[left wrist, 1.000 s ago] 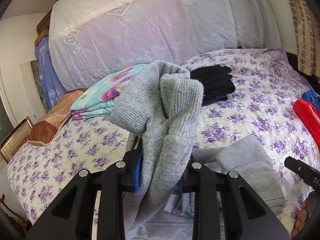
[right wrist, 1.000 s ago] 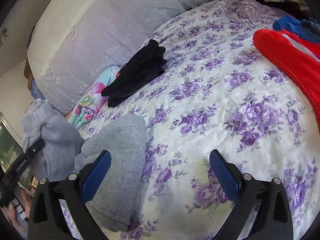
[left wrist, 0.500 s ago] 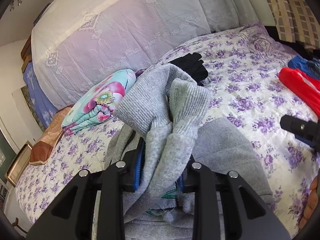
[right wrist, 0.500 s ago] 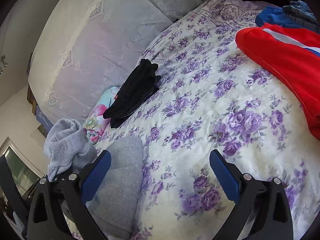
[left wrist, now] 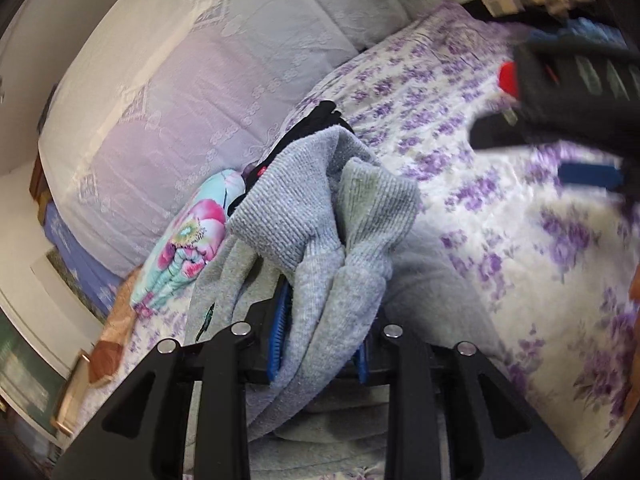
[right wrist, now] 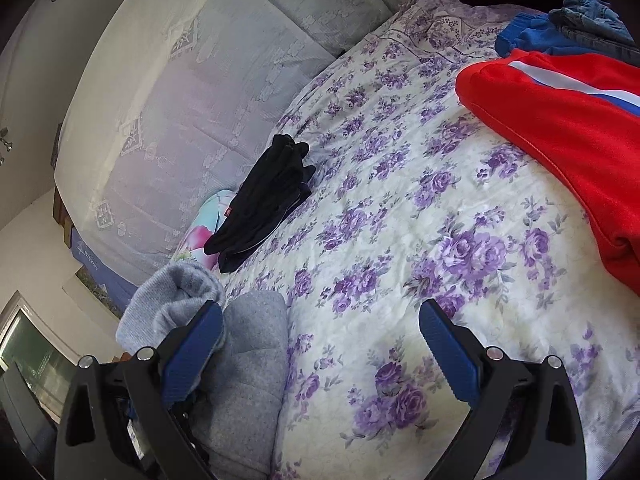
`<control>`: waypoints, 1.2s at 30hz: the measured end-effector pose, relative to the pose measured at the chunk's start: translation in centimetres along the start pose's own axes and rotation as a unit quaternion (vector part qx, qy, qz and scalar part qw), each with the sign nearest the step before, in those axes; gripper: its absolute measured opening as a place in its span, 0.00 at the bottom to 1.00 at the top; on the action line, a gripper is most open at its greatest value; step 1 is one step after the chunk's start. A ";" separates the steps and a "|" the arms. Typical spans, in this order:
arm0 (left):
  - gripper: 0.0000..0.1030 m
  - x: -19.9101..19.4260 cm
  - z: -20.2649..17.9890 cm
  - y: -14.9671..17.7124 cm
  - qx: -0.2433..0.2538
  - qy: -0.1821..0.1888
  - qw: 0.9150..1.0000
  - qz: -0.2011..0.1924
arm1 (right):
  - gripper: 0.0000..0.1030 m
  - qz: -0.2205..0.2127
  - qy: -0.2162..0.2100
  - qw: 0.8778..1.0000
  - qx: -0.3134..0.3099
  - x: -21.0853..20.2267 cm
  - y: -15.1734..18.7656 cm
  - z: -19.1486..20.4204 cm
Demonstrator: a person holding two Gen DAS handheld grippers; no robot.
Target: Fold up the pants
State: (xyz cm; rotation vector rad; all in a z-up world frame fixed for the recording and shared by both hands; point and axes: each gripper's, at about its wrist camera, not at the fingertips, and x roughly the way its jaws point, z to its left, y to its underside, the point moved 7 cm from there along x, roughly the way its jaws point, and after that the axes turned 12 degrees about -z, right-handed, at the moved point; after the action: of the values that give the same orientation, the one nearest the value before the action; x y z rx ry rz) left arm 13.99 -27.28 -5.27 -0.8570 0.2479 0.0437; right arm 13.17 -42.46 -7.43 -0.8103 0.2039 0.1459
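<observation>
A: Gripping the grey pants (left wrist: 320, 240) by a bunched fold, the left gripper (left wrist: 320, 344) has its blue pads pressed on the cloth; the rest lies below on the floral bedspread (right wrist: 400, 240).

B: Right gripper (right wrist: 320, 344)?

A: Jaws wide apart, holding nothing, beside the grey pants, above the bedspread. Black folded garment (right wrist: 264, 208) lies farther back, red garment (right wrist: 560, 128) to the right.

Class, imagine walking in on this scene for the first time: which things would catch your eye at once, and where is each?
First, the bunched grey knit pants, clamped in the left gripper near the bed's left edge. Next, the bright red garment with a white stripe at the right of the purple-flowered bedspread. Then the folded black clothes farther back, beside a turquoise floral bundle.
</observation>
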 end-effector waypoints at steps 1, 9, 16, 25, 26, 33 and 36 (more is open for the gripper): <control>0.25 -0.1 -0.5 0.2 0.015 -0.003 1.000 -0.005 | 0.96 -0.004 0.002 1.000 0.003 -0.1 -0.2 -0.2; 0.41 -1.0 -0.4 0.4 0.039 -0.018 0.999 -0.014 | 0.96 -0.009 0.010 1.000 0.009 -0.1 -0.3 -0.7; 0.94 -6.9 0.8 -1.5 0.031 -0.011 0.988 -0.148 | 0.96 -0.007 0.014 1.000 0.008 0.1 -0.3 -0.7; 0.94 -2.4 8.7 -2.3 -0.125 0.016 0.990 -0.061 | 0.96 -0.007 0.016 1.000 0.007 0.1 -0.2 -0.8; 0.94 -1.2 10.0 -2.0 -0.153 0.020 0.987 -0.041 | 0.96 -0.006 0.016 1.000 0.005 0.1 -0.2 -0.8; 0.93 3.2 13.7 -1.1 -0.324 0.121 0.938 0.027 | 0.96 -0.004 0.018 1.000 0.006 0.2 -0.1 -0.9; 0.94 3.2 12.8 -1.6 -0.307 0.113 0.945 0.019 | 0.96 -0.002 0.019 1.000 0.006 0.4 0.0 -0.9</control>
State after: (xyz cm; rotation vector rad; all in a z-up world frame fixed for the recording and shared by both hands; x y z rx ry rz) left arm 19.83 -18.92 3.25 -1.4837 0.4816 0.0606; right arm 13.43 -43.11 -8.12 -0.8022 0.2398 0.1259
